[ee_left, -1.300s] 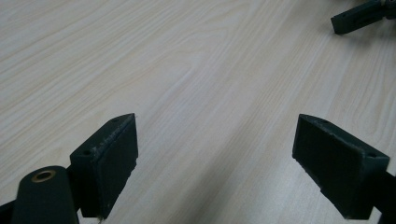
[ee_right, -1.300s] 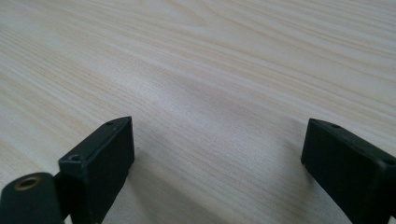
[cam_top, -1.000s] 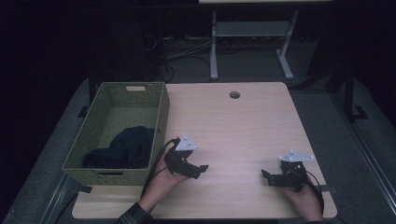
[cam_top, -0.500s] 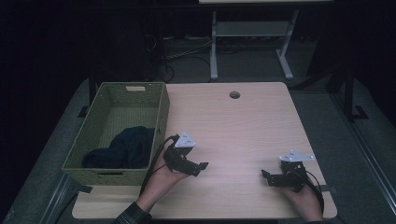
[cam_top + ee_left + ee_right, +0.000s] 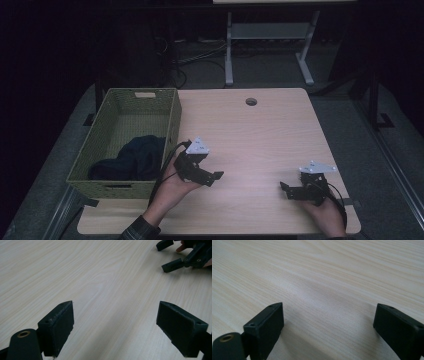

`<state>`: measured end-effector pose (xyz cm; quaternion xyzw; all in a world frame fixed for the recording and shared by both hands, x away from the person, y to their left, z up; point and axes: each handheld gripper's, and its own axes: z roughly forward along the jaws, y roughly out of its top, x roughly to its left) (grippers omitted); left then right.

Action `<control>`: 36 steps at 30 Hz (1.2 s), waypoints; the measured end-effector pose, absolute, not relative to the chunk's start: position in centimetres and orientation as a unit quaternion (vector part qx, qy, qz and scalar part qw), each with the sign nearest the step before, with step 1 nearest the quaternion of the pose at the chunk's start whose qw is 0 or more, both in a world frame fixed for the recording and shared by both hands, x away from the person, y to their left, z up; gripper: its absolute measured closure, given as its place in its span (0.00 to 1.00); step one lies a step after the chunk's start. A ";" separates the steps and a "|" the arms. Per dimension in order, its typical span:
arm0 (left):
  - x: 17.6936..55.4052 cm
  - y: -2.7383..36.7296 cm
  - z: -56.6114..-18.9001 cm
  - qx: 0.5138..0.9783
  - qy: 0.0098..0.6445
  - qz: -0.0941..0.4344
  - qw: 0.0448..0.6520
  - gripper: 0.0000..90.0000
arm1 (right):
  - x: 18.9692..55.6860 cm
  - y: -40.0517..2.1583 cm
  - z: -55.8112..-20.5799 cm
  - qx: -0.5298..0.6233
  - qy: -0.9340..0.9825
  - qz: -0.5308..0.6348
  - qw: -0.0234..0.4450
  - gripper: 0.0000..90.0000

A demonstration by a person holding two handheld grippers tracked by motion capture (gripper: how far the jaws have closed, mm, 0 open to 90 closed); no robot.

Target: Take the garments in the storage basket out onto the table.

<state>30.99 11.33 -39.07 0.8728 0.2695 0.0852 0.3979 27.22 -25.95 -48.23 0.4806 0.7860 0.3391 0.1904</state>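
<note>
My left gripper (image 5: 214, 178) hovers low over the wooden table (image 5: 250, 135), just right of a green woven basket (image 5: 172, 112). It is open, and in the left gripper view nothing lies between its jaws (image 5: 120, 327) but bare wood. My right gripper (image 5: 286, 190) rests near the front right edge and is open too. Its own view (image 5: 327, 330) has only tabletop between the two pads. The right gripper (image 5: 183, 256) also appears at the top right of the left gripper view. A dark blue cloth (image 5: 132, 157) lies crumpled in the basket's near end.
A round cable hole (image 5: 251, 101) sits near the table's far edge. Beyond the table stands a white metal frame (image 5: 270, 35) on a dark floor. The basket takes up the table's left side.
The left gripper has drifted slightly away from the front edge. The right gripper has stayed in place.
</note>
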 end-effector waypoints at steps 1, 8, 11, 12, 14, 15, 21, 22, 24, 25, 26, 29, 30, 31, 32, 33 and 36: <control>31.0 11.4 -38.9 0.873 0.268 0.085 0.397 0.16 | 27.2 -25.9 -48.2 0.482 0.785 0.339 0.190 0.10; 31.2 11.5 -38.0 0.876 0.264 0.081 0.395 0.16 | 27.2 -26.0 -48.2 0.480 0.786 0.339 0.190 0.10; 31.3 11.6 -37.6 0.877 0.262 0.080 0.395 0.16 | 27.2 -25.9 -48.2 0.481 0.786 0.339 0.189 0.10; 31.4 11.6 -37.5 0.877 0.261 0.079 0.395 0.16 | 27.2 -25.9 -48.2 0.481 0.786 0.339 0.189 0.10; 31.6 11.7 -37.3 0.878 0.260 0.076 0.393 0.16 | 27.2 -26.0 -48.2 0.481 0.786 0.339 0.189 0.10; 31.6 11.8 -37.3 0.878 0.260 0.076 0.395 0.16 | 27.2 -26.0 -48.2 0.481 0.786 0.339 0.189 0.10; 32.4 11.9 -37.1 0.879 0.250 0.059 0.402 0.16 | 27.2 -25.9 -48.2 0.481 0.786 0.339 0.189 0.10; 32.5 11.9 -37.0 0.879 0.250 0.056 0.402 0.16 | 27.2 -25.9 -48.2 0.481 0.786 0.339 0.189 0.10; 32.8 12.0 -36.8 0.879 0.247 0.055 0.405 0.16 | 27.2 -25.9 -48.2 0.481 0.786 0.339 0.189 0.10; 32.8 12.0 -36.7 0.879 0.246 0.055 0.405 0.16 | 27.2 -25.9 -48.2 0.481 0.786 0.339 0.190 0.10; 33.0 12.1 -36.6 0.879 0.244 0.054 0.406 0.16 | 27.2 -26.0 -48.2 0.479 0.787 0.339 0.190 0.10; 33.3 12.2 -36.3 0.883 0.242 0.053 0.399 0.16 | 27.2 -26.0 -48.2 0.479 0.787 0.340 0.190 0.10; 33.4 12.3 -36.2 0.885 0.240 0.052 0.395 0.16 | 27.2 -26.0 -48.2 0.479 0.787 0.340 0.190 0.10; 33.5 12.4 -36.1 0.886 0.240 0.050 0.394 0.16 | 27.2 -26.0 -48.2 0.478 0.787 0.340 0.190 0.10; 33.6 12.6 -36.1 0.884 0.243 0.046 0.397 0.16 | 27.2 -25.9 -48.2 0.479 0.787 0.340 0.190 0.10; 33.7 12.7 -36.0 0.883 0.243 0.046 0.398 0.16 | 27.2 -25.9 -48.2 0.479 0.787 0.340 0.190 0.10; 33.9 13.2 -35.9 0.886 0.244 0.047 0.392 0.16 | 27.2 -25.9 -48.2 0.480 0.786 0.340 0.190 0.10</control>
